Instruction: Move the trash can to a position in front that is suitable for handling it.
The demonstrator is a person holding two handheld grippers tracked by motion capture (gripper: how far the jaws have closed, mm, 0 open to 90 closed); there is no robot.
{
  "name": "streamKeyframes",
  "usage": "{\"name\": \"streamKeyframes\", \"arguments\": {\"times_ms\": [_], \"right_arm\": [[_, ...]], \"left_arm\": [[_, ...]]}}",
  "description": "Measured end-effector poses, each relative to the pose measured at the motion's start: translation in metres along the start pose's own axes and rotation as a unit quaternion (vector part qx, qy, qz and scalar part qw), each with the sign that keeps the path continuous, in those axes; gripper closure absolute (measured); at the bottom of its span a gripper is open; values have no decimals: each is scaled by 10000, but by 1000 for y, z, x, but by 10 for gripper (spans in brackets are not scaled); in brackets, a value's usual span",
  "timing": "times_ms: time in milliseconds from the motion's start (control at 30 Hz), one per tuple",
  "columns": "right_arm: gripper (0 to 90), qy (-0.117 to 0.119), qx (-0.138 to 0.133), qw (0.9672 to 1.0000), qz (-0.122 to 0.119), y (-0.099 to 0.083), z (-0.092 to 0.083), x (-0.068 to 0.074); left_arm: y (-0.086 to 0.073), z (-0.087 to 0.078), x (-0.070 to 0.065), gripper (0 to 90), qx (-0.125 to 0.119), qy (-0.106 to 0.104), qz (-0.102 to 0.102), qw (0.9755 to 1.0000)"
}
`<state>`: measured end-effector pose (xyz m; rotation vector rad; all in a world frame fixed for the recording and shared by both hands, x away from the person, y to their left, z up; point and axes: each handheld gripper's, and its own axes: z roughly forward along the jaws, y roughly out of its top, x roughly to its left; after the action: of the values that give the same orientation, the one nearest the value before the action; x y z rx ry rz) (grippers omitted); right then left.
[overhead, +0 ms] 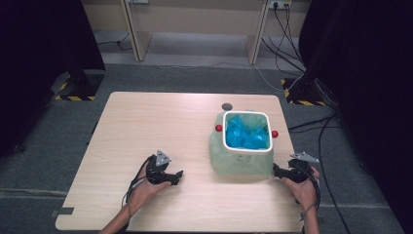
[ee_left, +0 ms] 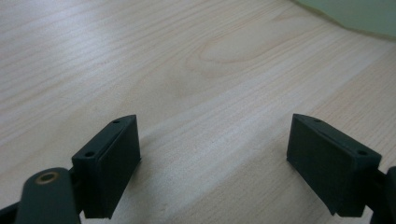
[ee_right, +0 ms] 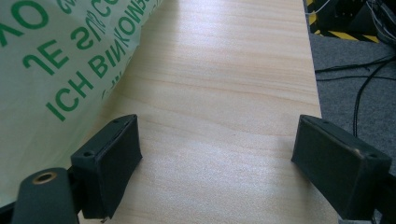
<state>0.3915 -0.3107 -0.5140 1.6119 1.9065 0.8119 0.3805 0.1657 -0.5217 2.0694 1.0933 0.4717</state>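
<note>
A small bin (overhead: 246, 117) with a white rim stands on the right half of the wooden table (overhead: 160, 126). A pale green bag (overhead: 238, 163) with green lettering lines it and hangs down its outside; crumpled blue material (overhead: 246, 134) lies inside. Two red knobs (overhead: 218, 128) stick out from the rim's sides. My left gripper (overhead: 176, 176) rests on the table to the left of the bin, open, nothing between its jaws (ee_left: 217, 158). My right gripper (overhead: 278, 171) lies at the bin's near right corner, open, beside the green bag (ee_right: 51, 79).
A small dark disc (overhead: 226, 106) lies on the table behind the bin. The table's right edge (ee_right: 314, 70) runs close to my right gripper, with grey floor and cables (ee_right: 359, 79) beyond it. Desk legs (overhead: 134, 34) stand at the back.
</note>
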Motion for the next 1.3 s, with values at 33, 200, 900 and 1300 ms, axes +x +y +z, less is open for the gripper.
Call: {"name": "streamKeyframes", "arguments": {"times_ms": [33, 200, 900, 1300], "right_arm": [[154, 0, 1, 10000, 0, 0, 0, 0], [152, 4, 7, 10000, -3, 0, 0, 0], [158, 376, -378, 9948, 862, 11, -11, -15], [166, 821, -1023, 9840, 1203, 50, -11, -7]], "left_arm": [[0, 0, 0, 164, -2, 0, -2, 10000], [0, 0, 0, 164, 0, 1, -1, 10000], [28, -1, -5, 171, -485, -381, -634, 9961], [90, 30, -20, 171, -915, -594, -1358, 9847]]}}
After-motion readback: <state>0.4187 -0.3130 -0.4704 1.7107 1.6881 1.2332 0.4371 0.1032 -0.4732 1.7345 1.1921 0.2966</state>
